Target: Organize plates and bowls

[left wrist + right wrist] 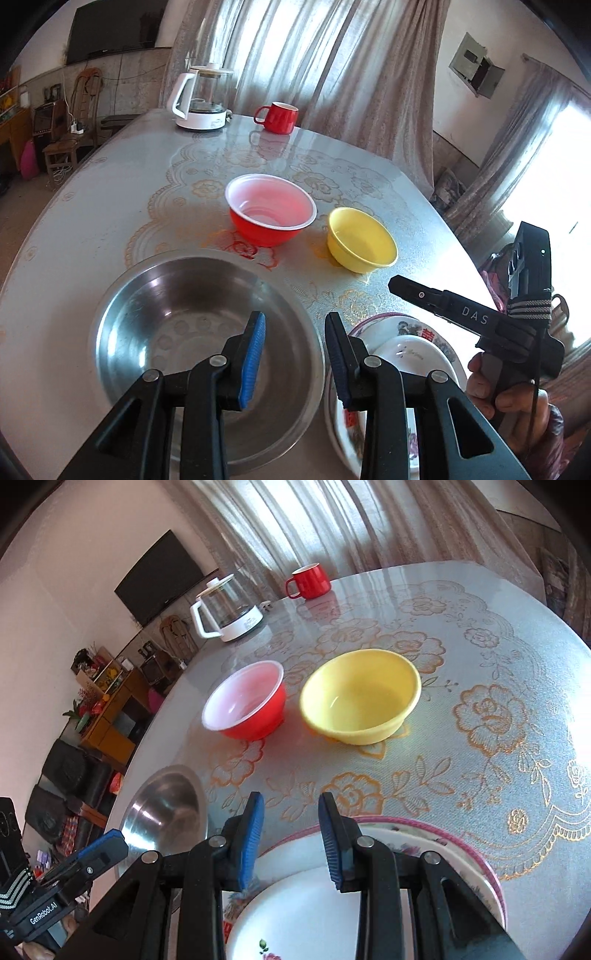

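A steel bowl (177,332) sits at the near left of the table, right under my open, empty left gripper (295,321). A small white plate (314,915) lies on a larger flowered plate (443,842) at the near right, under my open, empty right gripper (291,801). Both plates show in the left wrist view too (410,350). A red bowl with a white inside (271,210) (245,701) and a yellow bowl (362,240) (362,698) stand side by side, apart, in the table's middle. The right gripper's body (476,317) shows at the right.
A glass kettle on a white base (201,99) (229,609) and a red mug (279,116) (310,580) stand at the far edge of the table (110,206). Curtains hang behind. A chair (74,136) and cabinets are to the left.
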The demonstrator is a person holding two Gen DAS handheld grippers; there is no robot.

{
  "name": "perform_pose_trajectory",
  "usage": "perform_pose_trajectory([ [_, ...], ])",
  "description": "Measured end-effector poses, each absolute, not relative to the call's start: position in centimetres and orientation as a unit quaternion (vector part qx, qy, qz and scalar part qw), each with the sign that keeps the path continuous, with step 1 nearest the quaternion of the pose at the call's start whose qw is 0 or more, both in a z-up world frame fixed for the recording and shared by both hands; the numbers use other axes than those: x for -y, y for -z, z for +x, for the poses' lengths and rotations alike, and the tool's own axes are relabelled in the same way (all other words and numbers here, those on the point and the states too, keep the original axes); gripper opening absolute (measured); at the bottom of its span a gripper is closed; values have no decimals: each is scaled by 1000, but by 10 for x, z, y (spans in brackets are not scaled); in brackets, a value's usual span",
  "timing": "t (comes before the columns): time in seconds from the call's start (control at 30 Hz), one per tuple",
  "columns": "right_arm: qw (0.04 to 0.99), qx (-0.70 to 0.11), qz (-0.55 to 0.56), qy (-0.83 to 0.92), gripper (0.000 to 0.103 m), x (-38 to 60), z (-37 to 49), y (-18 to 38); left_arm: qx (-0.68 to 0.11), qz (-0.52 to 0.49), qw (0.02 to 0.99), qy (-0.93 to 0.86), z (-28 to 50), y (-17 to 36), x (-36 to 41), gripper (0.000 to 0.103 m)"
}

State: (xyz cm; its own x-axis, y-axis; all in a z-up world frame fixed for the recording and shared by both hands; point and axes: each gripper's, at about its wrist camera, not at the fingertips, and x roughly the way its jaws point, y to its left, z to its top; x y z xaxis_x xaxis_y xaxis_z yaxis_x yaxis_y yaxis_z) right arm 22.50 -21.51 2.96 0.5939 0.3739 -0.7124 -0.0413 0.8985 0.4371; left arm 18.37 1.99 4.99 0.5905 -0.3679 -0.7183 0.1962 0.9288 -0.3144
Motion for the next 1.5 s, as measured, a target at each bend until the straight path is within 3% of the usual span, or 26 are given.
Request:
perform_pose_trajectory([
  [0.13, 872, -431, 215, -93, 26, 236, 241, -27, -436, -96, 877, 179, 211, -50, 10, 33],
  [0.77, 857, -441, 267, -8, 26, 288, 303, -1, -508, -114, 835, 178, 305, -14, 81, 31],
  [0.93, 856, -447, 261, -13, 15, 286, 311, 6, -515, -121, 830, 179, 318, -4, 84, 30],
  [1.0, 858, -449, 250, -11, 9, 283, 314, 7, -515, -114, 831, 176, 319, -2, 87, 18],
  [1.5, 858, -452, 243, -18, 8, 280, 293, 7, -494, -116, 841, 186, 288, -14, 77, 15],
])
